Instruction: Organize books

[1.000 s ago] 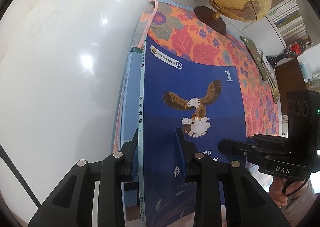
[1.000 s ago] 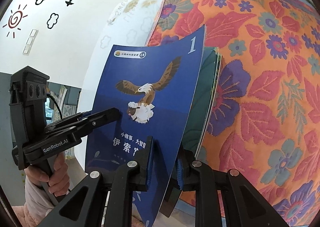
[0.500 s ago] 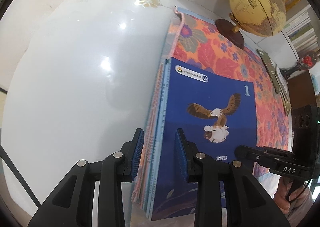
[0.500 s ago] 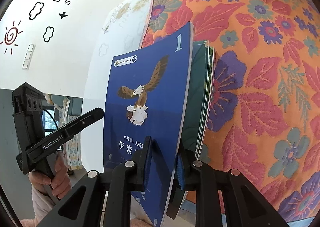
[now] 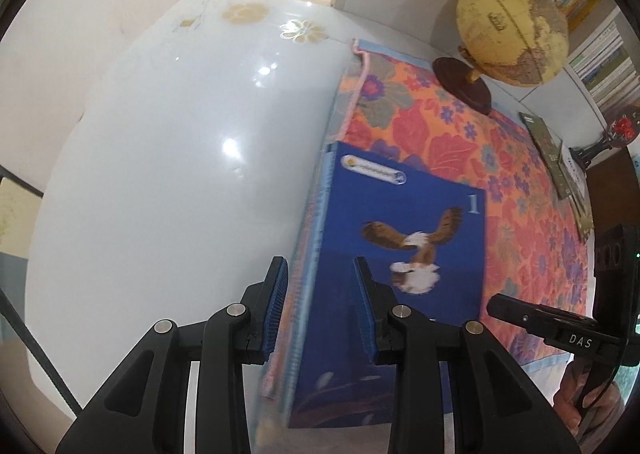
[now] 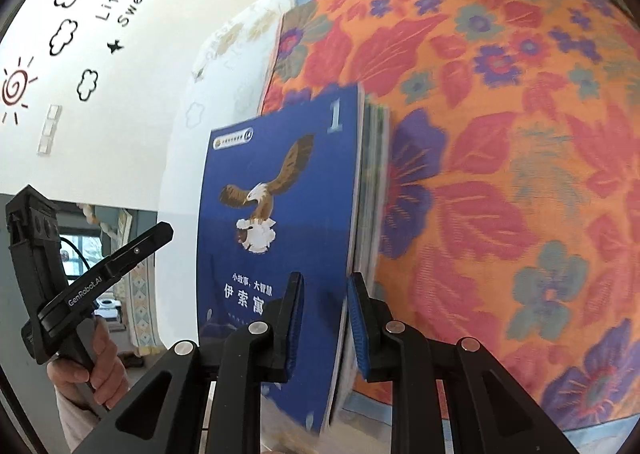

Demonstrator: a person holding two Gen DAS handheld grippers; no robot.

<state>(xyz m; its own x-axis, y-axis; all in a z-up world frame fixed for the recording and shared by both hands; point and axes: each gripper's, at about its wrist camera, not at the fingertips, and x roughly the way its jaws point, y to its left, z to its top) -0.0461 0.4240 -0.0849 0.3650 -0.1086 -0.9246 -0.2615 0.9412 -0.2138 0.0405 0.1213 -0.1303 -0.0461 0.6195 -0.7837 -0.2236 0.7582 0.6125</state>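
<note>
Both grippers squeeze a pile of thin books, the left gripper [image 5: 320, 306] at its spine side and the right gripper [image 6: 324, 318] at its page side. The pile, a blue book with an eagle [image 5: 400, 254] on top, sits on the flowery orange cloth [image 6: 500, 134] over the white desk [image 5: 180, 174]. I think they are squaring the pile; next they must carry it level toward the round yellow globe [image 5: 512, 26].
</note>
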